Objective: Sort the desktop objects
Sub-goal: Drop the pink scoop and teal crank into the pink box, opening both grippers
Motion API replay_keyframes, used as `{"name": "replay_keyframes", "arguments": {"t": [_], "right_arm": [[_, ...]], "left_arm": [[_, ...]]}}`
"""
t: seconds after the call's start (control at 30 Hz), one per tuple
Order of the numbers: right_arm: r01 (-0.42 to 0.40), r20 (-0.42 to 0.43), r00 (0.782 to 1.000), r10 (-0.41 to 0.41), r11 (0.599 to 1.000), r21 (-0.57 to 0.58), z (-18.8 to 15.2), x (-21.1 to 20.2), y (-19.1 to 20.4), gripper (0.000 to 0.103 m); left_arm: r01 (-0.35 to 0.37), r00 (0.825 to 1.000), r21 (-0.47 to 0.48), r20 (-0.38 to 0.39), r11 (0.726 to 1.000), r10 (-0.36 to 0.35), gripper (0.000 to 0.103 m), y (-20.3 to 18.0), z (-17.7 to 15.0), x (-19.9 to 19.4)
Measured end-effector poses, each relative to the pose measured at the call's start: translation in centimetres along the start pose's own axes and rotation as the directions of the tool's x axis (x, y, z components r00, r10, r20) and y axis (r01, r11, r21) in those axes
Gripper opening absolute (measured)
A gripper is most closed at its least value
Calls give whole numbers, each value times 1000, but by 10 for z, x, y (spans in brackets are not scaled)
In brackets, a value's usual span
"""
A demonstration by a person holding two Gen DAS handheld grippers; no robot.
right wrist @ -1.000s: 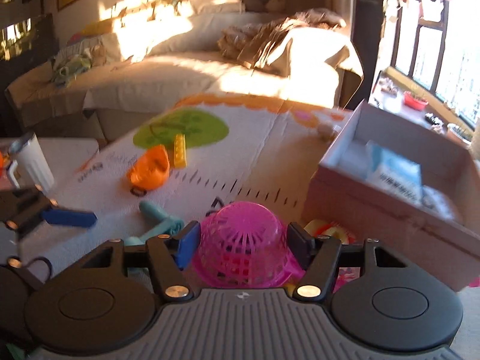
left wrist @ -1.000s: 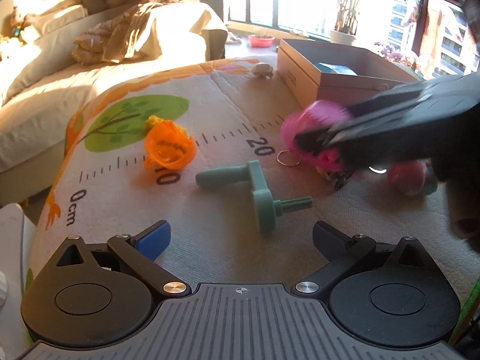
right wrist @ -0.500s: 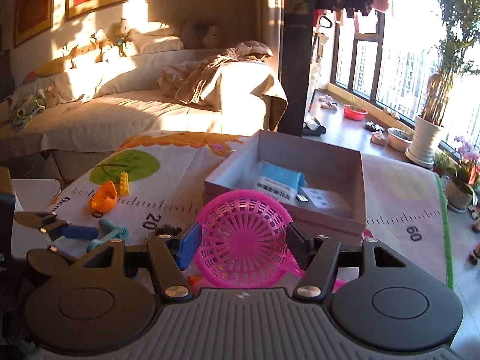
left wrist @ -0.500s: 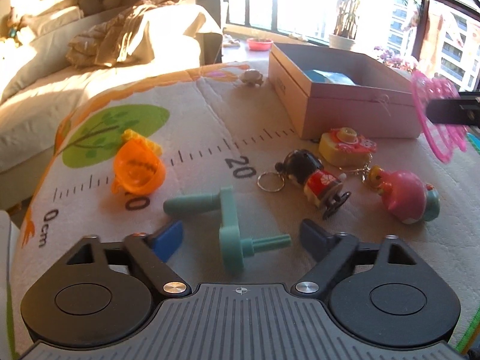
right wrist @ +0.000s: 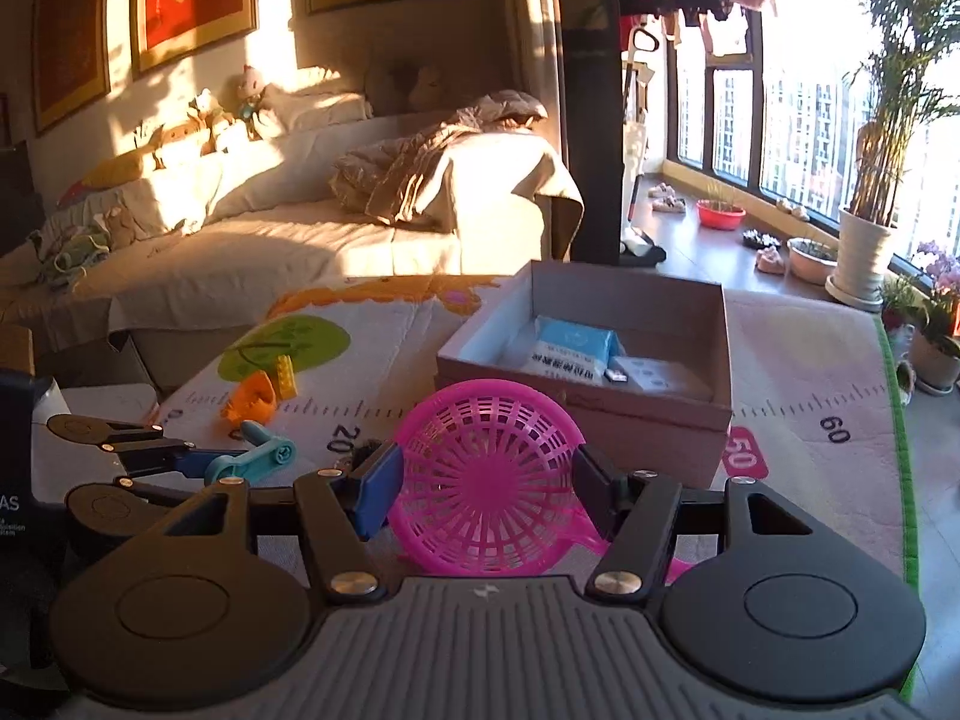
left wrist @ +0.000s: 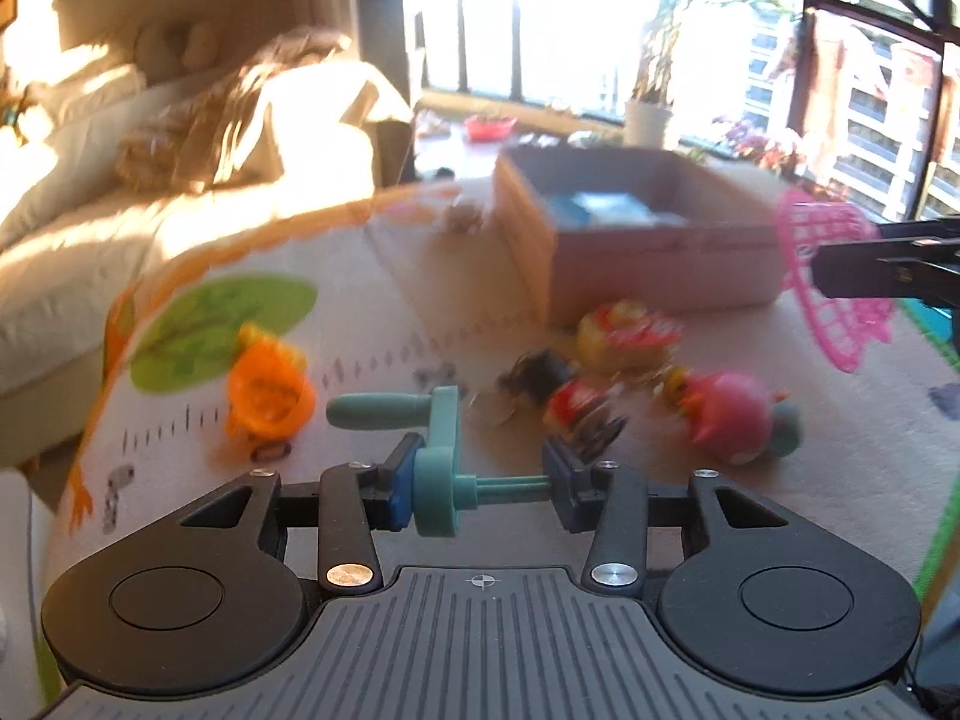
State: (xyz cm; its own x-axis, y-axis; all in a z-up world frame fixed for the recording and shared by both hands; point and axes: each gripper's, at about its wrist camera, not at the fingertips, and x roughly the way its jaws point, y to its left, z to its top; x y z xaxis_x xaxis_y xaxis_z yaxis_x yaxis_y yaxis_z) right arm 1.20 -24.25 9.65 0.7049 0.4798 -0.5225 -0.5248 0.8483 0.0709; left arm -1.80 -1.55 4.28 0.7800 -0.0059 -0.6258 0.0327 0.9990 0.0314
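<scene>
My left gripper (left wrist: 480, 489) is shut on a teal crank handle (left wrist: 441, 462), pads on its disc and the end of its peg. The crank also shows in the right wrist view (right wrist: 258, 456), held by the left gripper (right wrist: 198, 462). My right gripper (right wrist: 486, 489) is shut on a pink plastic basket (right wrist: 486, 474) and holds it in front of the open cardboard box (right wrist: 606, 414). The basket (left wrist: 834, 276) and right gripper show at the right edge of the left wrist view, beside the box (left wrist: 654, 258).
On the ruler-print mat lie an orange toy (left wrist: 267, 399), a yellow brick (right wrist: 285, 375), a dark keychain figure (left wrist: 570, 402), a yellow-red toy (left wrist: 624, 330) and a pink bird toy (left wrist: 729, 417). The box holds a blue packet (right wrist: 570, 345). A sofa stands behind.
My left gripper has moved forward and closed on the teal crank handle. My right gripper has lifted the pink basket higher and toward the box.
</scene>
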Motion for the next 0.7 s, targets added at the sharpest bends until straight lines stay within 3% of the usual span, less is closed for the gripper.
{"name": "replay_keyframes", "arguments": {"t": [0.27,0.47,0.6,0.67,0.7], "right_arm": [[-9,104,995,7,1000,17,42,-23,-22,63],[-29,192,981,13,996,81,102,-22,-61,63],[-31,148,989,10,989,142,133,19,-89,63],[-39,85,996,22,978,203,139,51,-103,63],[-29,53,998,17,973,230,137,68,-109,63]], "left_arm": [[59,988,113,133,992,-74,48,-24,54,-22],[103,970,163,203,981,-136,48,-47,122,21],[191,955,124,204,974,-214,50,-58,154,75],[201,960,96,179,975,-216,52,-56,157,97],[206,962,78,165,976,-216,58,-52,154,102]]}}
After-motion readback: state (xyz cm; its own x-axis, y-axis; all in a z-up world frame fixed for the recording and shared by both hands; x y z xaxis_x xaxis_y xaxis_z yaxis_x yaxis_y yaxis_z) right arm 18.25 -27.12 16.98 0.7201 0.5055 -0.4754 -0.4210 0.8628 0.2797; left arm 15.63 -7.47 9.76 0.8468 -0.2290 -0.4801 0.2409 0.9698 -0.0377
